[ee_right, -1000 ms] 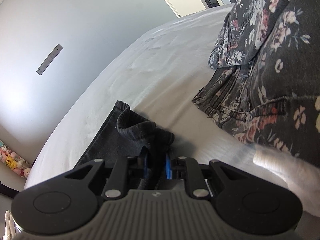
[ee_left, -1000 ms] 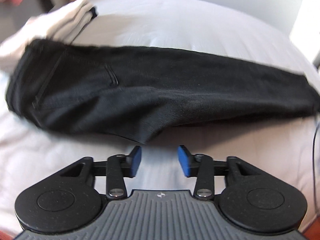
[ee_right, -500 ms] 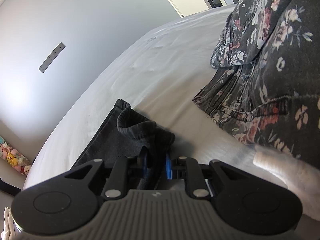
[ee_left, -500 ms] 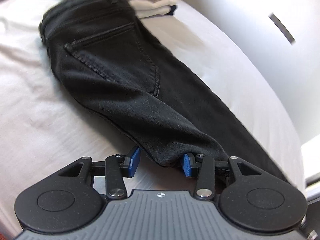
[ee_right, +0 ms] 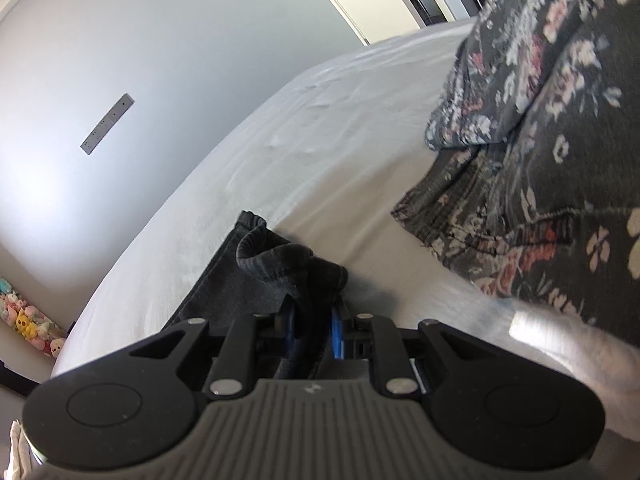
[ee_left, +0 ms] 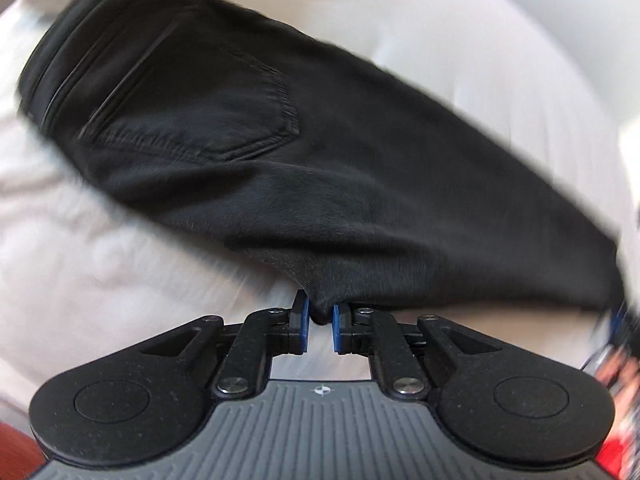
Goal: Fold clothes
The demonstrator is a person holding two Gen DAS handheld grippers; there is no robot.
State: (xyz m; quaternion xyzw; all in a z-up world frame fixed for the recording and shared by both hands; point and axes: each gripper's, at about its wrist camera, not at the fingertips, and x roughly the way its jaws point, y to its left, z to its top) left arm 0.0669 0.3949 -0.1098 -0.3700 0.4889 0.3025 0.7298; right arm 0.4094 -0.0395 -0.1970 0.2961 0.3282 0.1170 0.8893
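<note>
- Left gripper (ee_left: 319, 322), blue pads: closed to a narrow gap, pinching a fold at the near edge of the black denim trousers (ee_left: 248, 128).
- Right gripper (ee_right: 314, 330): clamped on a bunched trouser-leg end (ee_right: 280, 264).
- Trousers: lying on the white bedsheet (ee_right: 320, 128).
- Dark floral garment (ee_right: 560, 160): right of the trousers, apart.

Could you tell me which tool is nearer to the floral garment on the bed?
Right. The right tool grips the black jeans beside the floral garment; the left tool pinches the jeans' crotch, no floral garment in view.
</note>
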